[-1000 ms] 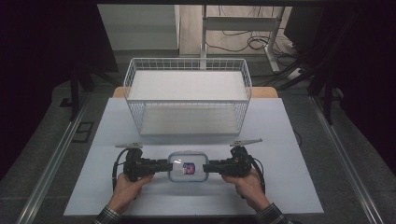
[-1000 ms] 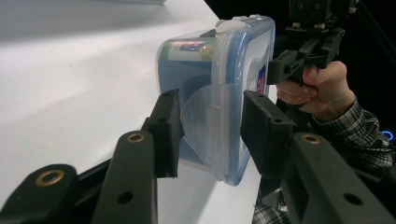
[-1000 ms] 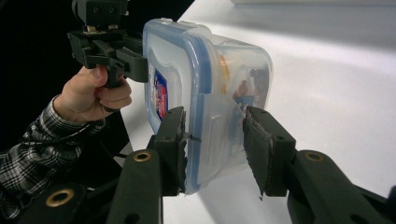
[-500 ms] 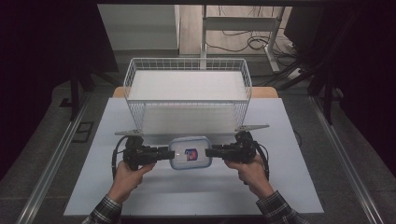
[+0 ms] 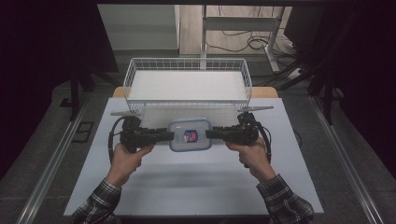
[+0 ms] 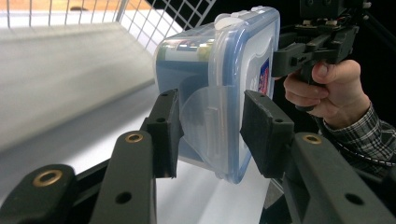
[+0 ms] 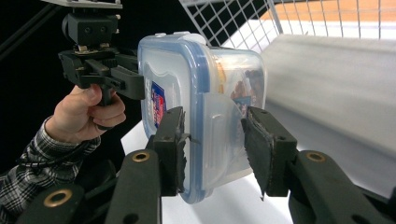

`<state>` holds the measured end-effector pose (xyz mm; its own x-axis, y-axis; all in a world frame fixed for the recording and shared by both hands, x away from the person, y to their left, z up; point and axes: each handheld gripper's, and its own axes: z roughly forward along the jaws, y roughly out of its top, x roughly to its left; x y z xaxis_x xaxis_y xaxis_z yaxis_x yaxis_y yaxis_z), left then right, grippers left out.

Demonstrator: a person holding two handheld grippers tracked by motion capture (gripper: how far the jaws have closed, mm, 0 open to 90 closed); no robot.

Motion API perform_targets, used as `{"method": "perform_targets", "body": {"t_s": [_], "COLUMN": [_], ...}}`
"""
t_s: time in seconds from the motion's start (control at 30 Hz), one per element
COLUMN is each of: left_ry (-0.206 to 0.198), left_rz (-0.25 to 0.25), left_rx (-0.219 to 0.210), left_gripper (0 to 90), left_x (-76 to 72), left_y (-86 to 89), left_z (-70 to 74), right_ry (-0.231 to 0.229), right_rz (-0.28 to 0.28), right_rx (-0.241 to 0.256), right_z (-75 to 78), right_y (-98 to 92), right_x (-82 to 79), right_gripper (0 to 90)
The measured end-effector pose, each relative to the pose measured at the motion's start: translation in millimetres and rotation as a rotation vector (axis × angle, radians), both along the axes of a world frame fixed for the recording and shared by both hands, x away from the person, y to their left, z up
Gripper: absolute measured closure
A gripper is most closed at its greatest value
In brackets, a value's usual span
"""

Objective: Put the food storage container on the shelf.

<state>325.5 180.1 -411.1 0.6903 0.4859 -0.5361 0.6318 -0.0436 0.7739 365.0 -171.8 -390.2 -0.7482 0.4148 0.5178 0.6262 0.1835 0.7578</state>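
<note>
A clear plastic food container (image 5: 190, 135) with a blue-rimmed lid and a red-and-blue label hangs between my two grippers, just in front of the wire basket (image 5: 187, 61). My left gripper (image 5: 170, 136) is shut on the container's left latch flap. My right gripper (image 5: 208, 134) is shut on the right latch flap. In the left gripper view the container (image 6: 219, 70) is tipped on its side between the jaws of the left gripper (image 6: 210, 135), with the right gripper (image 6: 303, 44) beyond it. The right gripper view has the container (image 7: 196, 79) in the right gripper (image 7: 212, 149), the left gripper (image 7: 126, 81) opposite.
The white wire basket stands at the far edge of the white table top (image 5: 187, 182), with a flat white floor inside. A metal desk frame with cables (image 5: 243, 28) stands behind it. Dark floor surrounds the table.
Both grippers have carried the container away from the person, toward the basket's front wall. The forearms reach farther over the table.
</note>
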Motion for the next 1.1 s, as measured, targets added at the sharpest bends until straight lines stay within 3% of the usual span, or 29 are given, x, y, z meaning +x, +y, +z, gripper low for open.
{"method": "perform_targets", "body": {"t_s": [0.37, 0.6, 0.87, 1.1], "left_ry": [-0.028, -0.043, -0.033, -0.013], "left_rz": [0.016, 0.014, 0.011, 0.017], "left_rx": [-0.003, 0.004, -0.001, 0.0], "left_gripper": [57.7, 57.6, 57.5, 57.3], "left_x": [22.0, 47.3, 76.2, 96.0], "left_y": [5.2, 11.4, 14.9, 16.1], "left_z": [37.7, 67.2, 82.6, 85.7], "right_ry": [-0.029, -0.045, -0.046, -0.025], "right_rz": [-0.01, -0.021, -0.047, -0.062], "right_rx": [0.01, 0.02, 0.015, 0.028], "right_z": [33.0, 60.8, 78.0, 78.6], "right_y": [5.0, 11.1, 15.8, 17.8], "right_x": [18.4, 40.4, 64.8, 85.7], "right_gripper": [58.1, 58.0, 57.8, 57.7]}}
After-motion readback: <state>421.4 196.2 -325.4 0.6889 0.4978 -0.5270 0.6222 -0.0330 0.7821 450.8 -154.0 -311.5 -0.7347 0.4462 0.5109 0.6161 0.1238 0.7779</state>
